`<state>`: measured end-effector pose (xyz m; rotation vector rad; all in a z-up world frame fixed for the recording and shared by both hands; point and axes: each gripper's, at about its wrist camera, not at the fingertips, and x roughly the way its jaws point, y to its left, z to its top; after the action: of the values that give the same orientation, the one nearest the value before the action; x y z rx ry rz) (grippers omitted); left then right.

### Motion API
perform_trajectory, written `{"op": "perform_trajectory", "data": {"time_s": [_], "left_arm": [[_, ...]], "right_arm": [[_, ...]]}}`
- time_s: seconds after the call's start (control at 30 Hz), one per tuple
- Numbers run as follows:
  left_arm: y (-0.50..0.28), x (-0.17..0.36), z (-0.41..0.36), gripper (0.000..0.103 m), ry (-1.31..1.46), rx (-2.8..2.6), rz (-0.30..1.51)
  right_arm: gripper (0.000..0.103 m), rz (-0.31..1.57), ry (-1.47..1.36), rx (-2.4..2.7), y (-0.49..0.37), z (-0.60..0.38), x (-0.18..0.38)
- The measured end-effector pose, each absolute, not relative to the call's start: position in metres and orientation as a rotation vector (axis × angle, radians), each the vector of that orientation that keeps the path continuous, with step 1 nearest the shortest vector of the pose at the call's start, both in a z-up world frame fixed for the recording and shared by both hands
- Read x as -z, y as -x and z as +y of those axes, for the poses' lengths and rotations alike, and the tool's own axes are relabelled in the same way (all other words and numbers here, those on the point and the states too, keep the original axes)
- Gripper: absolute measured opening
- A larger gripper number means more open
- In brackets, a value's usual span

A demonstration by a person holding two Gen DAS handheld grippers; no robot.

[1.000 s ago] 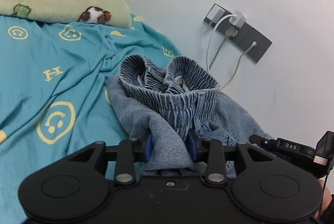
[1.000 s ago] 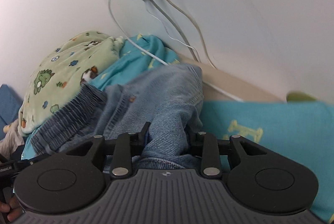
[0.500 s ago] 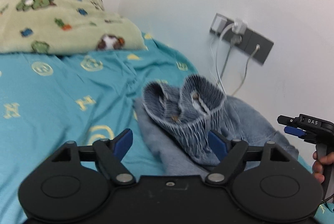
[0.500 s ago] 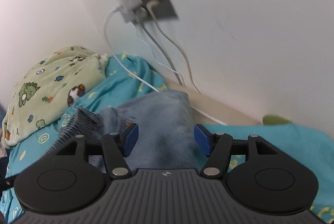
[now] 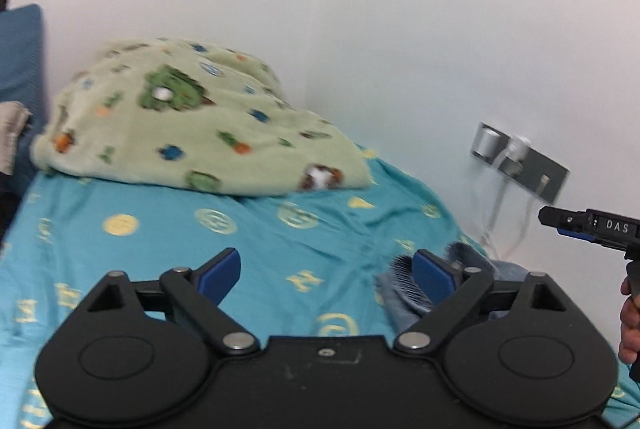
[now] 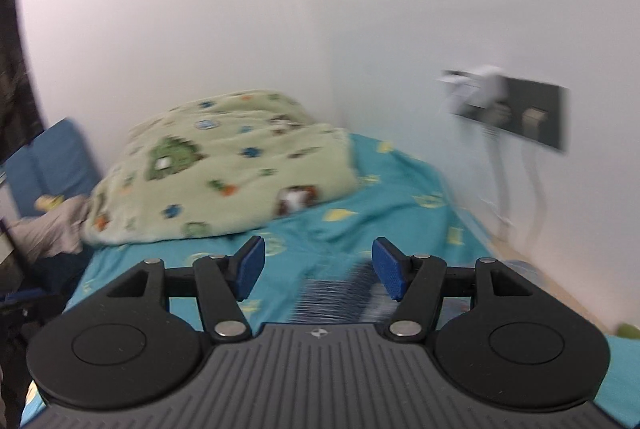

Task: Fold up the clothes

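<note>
The folded denim jeans (image 5: pixel 404 289) lie on the teal bedsheet (image 5: pixel 260 241) by the wall, mostly hidden behind my left gripper's right finger. In the right wrist view their ribbed waistband (image 6: pixel 336 293) shows low between the fingers, blurred. My left gripper (image 5: pixel 326 275) is open and empty, raised above the bed to the left of the jeans. My right gripper (image 6: pixel 318 271) is open and empty, lifted above the jeans. The right gripper also shows at the right edge of the left wrist view (image 5: pixel 588 229).
A green dinosaur-print blanket (image 5: pixel 192 117) is heaped at the head of the bed, also in the right wrist view (image 6: pixel 224 165). A grey socket panel with white chargers and cables (image 5: pixel 520 161) is on the white wall at right. A blue cushion (image 6: pixel 48 165) stands at far left.
Both grippers let go of the jeans, opened wide and lifted up and back. The jeans stay on the bed near the wall.
</note>
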<state>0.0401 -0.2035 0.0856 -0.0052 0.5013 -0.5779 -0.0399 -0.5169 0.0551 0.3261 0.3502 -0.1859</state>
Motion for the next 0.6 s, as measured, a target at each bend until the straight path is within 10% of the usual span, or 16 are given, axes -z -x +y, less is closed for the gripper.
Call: {"op": "perform_trajectory", "data": {"time_s": [0.6], "left_arm": [[-0.054,-0.075,-0.045,0.102,-0.038,0.246,0.401]], "right_arm": [[0.064,0.342,-0.216,-0.099,-0.042,-0.335,-0.057]]}}
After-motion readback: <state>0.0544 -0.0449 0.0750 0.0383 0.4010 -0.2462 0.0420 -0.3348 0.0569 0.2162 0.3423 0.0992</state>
